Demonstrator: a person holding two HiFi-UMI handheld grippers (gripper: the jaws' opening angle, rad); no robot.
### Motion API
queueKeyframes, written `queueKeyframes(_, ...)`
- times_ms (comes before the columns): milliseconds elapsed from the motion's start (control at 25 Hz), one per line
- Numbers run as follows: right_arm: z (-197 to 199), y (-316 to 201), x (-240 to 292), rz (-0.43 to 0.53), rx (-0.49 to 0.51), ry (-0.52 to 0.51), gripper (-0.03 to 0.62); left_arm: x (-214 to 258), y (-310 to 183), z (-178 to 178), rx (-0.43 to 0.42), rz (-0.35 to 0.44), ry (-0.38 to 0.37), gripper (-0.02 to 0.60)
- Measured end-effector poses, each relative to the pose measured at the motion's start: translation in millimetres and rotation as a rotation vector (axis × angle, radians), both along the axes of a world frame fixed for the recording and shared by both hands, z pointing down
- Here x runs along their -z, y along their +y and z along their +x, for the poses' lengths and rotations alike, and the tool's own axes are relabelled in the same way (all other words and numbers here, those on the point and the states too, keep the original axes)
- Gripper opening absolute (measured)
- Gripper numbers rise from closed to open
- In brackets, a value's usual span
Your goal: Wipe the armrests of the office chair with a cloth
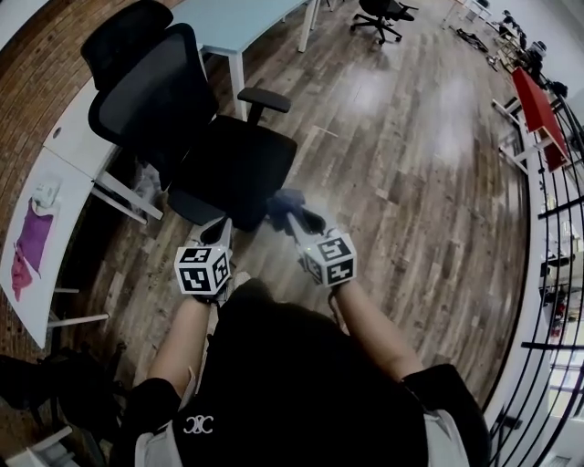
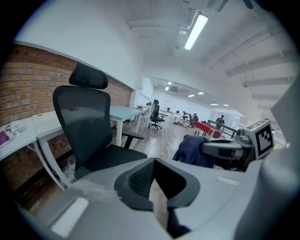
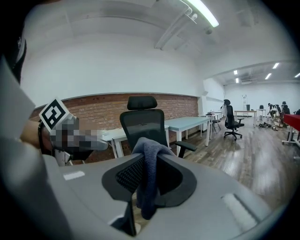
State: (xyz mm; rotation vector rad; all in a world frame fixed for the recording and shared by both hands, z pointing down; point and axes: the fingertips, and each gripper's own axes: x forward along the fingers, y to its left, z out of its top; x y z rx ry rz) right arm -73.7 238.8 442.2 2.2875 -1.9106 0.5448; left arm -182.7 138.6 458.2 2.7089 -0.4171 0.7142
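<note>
1. Right gripper [image 3: 149, 187] jaws are clamped on a dark blue cloth [image 3: 147, 154]; the cloth drapes over the jaw tips and hangs down between them
2. Left gripper [image 2: 157, 187] jaws sit close together with only a slit between them, nothing in them
3. Black chair [image 1: 228, 164] stands just ahead of both grippers, seat facing the person, mesh back and headrest toward the brick wall [image 1: 55, 55]
4. In the head view the cloth is over the seat's front edge, right of centre; can't tell if it touches
5. Far armrest [image 1: 264, 98] is well apart from the cloth
6. Left gripper is low at the seat's front left corner
7. Light blue desk [image 1: 246, 23] behind the chair, wood floor [image 1: 411, 182] to the right
</note>
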Motion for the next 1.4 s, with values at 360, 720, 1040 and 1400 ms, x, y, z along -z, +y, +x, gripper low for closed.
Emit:
queueKeyframes(360, 74, 4, -23, -0.101, 0.072, 0.042, 0.071, -21, -4, 105, -0.017, -0.035, 0.018, 0.005)
queueKeyframes(720, 202, -36, -33, -0.221, 0.229, 0.097, 0.071, -27, -47, 248, 0.045, -0.085, 0.067, 0.005)
queueKeyframes(1040, 268, -94, -46, -0.262, 0.327, 0.086, 0.071, -19, -103, 295, 0.137, -0.075, 0.075, 0.005)
queueKeyframes(1400, 285, -163, -88, -0.326, 0.588, 0.110, 0.071, -36, -140, 260, 0.399, -0.103, 0.075, 0.005)
